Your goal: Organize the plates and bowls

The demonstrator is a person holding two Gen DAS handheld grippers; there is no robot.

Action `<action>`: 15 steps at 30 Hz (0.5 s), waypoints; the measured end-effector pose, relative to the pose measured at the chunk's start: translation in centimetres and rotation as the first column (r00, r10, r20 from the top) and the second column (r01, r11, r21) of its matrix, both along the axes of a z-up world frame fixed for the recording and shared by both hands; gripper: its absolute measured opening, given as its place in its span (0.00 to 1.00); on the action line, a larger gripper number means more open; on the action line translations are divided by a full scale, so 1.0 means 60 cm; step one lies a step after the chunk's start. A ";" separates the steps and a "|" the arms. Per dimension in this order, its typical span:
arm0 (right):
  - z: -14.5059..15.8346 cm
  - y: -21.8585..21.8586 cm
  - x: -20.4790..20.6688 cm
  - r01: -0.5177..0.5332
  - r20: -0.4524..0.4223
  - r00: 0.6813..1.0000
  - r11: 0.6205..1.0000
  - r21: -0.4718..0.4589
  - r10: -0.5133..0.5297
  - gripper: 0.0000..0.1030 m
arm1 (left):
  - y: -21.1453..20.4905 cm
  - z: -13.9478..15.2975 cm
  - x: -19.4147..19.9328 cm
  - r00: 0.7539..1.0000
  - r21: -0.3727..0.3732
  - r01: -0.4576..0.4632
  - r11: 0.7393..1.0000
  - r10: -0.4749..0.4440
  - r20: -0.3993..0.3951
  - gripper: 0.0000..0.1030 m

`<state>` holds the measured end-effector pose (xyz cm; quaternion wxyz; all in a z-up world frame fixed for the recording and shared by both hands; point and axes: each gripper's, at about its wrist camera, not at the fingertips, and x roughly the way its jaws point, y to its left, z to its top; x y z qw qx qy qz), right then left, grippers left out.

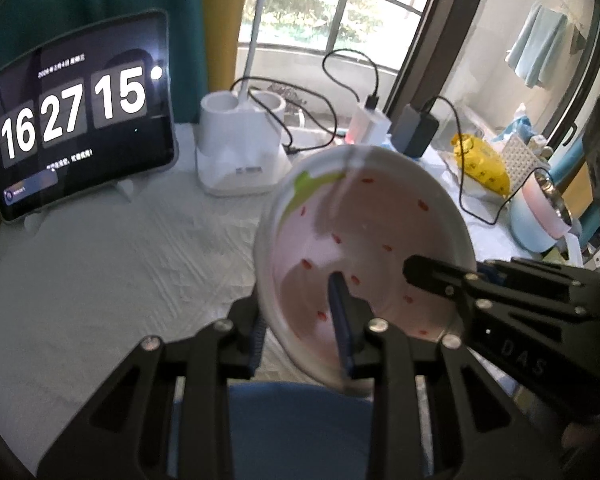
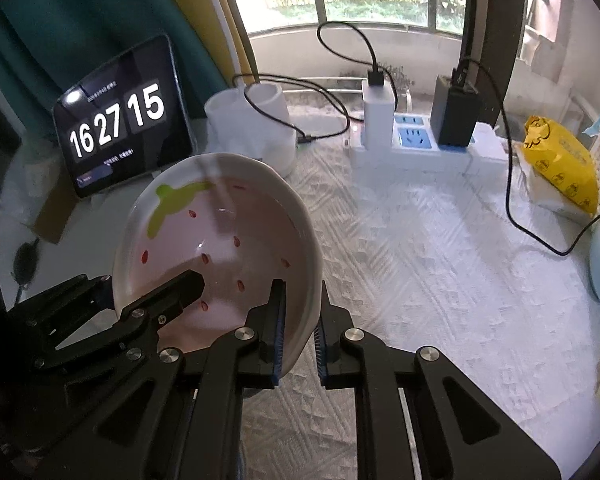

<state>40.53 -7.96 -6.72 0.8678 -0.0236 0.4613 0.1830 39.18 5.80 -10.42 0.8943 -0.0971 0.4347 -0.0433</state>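
Observation:
A white bowl (image 1: 364,240) (image 2: 220,248) with a pink strawberry-patterned inside, a green leaf mark and red seed dots hangs tilted above the cloth-covered table. My left gripper (image 1: 300,332) is shut on its near-left rim, one blue-padded finger inside the bowl and the other outside. My right gripper (image 2: 299,336) is shut on the bowl's right rim in the same way. In the left wrist view the right gripper's finger (image 1: 420,272) reaches into the bowl from the right. In the right wrist view the left gripper's finger (image 2: 184,286) reaches in from the left.
A tablet (image 1: 80,120) (image 2: 124,120) showing a clock leans at the back left. Beside it stand a white lamp base (image 1: 240,152) (image 2: 252,128) and a power strip (image 2: 416,144) with chargers and cables. A yellow packet (image 2: 560,164) and a pastel pot (image 1: 540,208) lie right.

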 end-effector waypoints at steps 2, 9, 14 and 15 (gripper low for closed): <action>0.008 -0.003 -0.010 0.002 0.009 1.000 1.000 0.004 -0.002 0.13 | -0.003 0.008 -0.007 1.000 -0.003 0.001 1.000 -0.001 0.009 0.29; 0.030 -0.013 -0.047 0.008 0.038 0.999 1.000 0.015 -0.008 0.13 | -0.013 0.035 -0.032 0.999 -0.004 0.008 1.000 -0.008 0.043 0.29; 0.047 -0.023 -0.073 0.011 0.057 0.998 1.000 0.027 -0.012 0.13 | -0.023 0.056 -0.055 0.998 -0.005 0.013 1.000 -0.012 0.064 0.29; 0.049 -0.025 -0.077 0.011 0.060 0.998 1.000 0.029 -0.013 0.13 | -0.026 0.060 -0.060 0.998 -0.005 0.014 1.000 -0.014 0.068 0.29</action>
